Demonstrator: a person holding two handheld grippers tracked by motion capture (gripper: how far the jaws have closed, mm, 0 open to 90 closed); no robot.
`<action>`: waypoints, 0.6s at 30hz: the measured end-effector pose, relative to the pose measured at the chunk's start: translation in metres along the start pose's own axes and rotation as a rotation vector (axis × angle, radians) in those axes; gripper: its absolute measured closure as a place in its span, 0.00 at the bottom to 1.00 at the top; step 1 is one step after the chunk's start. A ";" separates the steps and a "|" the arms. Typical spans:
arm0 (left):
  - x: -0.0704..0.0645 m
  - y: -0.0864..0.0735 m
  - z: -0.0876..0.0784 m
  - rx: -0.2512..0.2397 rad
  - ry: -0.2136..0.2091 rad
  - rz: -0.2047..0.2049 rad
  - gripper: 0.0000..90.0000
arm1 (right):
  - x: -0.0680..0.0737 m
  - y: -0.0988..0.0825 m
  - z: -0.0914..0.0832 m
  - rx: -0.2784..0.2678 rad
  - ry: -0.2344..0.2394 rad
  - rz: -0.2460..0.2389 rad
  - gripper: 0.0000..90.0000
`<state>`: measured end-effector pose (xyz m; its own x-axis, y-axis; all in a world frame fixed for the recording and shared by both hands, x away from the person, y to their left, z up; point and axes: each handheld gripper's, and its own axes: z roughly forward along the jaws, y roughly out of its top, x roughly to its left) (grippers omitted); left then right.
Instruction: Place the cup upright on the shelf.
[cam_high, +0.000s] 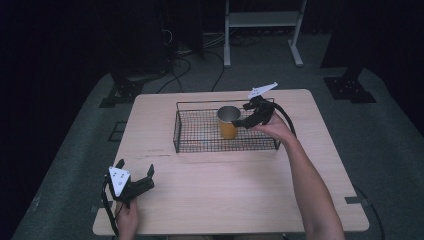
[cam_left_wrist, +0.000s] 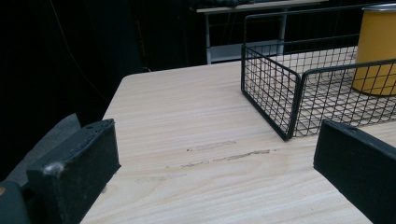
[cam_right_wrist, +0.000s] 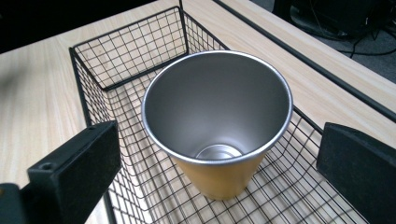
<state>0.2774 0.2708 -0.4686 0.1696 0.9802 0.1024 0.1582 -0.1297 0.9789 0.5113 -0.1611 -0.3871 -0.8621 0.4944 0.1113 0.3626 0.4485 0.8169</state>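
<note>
At the table's near left corner the left gripper (cam_high: 136, 176) is held with jaws apart and empty. An upright yellow cup (cam_right_wrist: 217, 128) stands in the wire basket (cam_high: 187, 143). It is probably light, rigid, slick steel, best grasped across its rim. The right gripper (cam_right_wrist: 219, 179), spread wide, is poised beside it.
</note>
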 end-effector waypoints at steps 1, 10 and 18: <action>0.000 0.000 0.000 0.000 0.001 0.001 0.00 | 0.000 0.000 -0.003 -0.005 -0.002 -0.002 0.00; -0.001 0.000 0.000 0.001 0.001 0.006 0.00 | 0.003 -0.004 -0.025 -0.052 0.007 -0.004 0.00; -0.001 0.000 -0.001 -0.001 -0.002 0.006 0.00 | 0.012 -0.004 -0.042 -0.069 0.026 -0.013 0.00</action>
<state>0.2765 0.2704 -0.4685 0.1720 0.9792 0.1077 0.1558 -0.1350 0.9785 0.4845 -0.1877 -0.3652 -0.8759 0.4688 0.1143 0.3269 0.4022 0.8552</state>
